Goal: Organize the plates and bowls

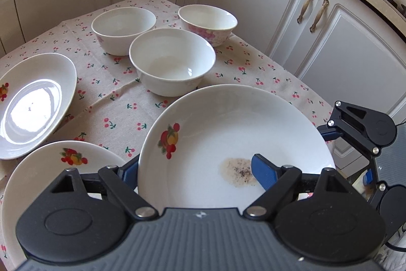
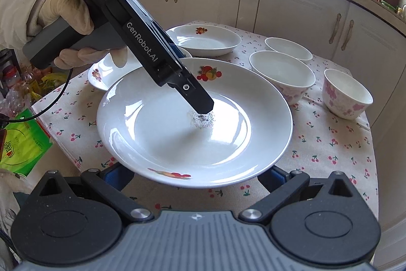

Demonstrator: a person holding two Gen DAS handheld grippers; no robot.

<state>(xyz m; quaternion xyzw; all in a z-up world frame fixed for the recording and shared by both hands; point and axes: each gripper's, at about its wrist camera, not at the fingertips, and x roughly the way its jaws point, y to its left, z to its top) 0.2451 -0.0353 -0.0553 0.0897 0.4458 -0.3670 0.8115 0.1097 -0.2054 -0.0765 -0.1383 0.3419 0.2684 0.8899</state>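
1. The left gripper is clamped on the near wall of the big plate, with one blue finger inside by the peppery smear and the other under the rim.
2. The right gripper has its jaws wide apart at the plate's edge. I can't tell if it's gripping.
3. The plate looks held just above the cloth, in front of the bowls.
4. It's probably glazed ceramic: stiff, heavyish, slick and chippable, so grab the rim.
5. It's round with no long axis, face up and roughly level.
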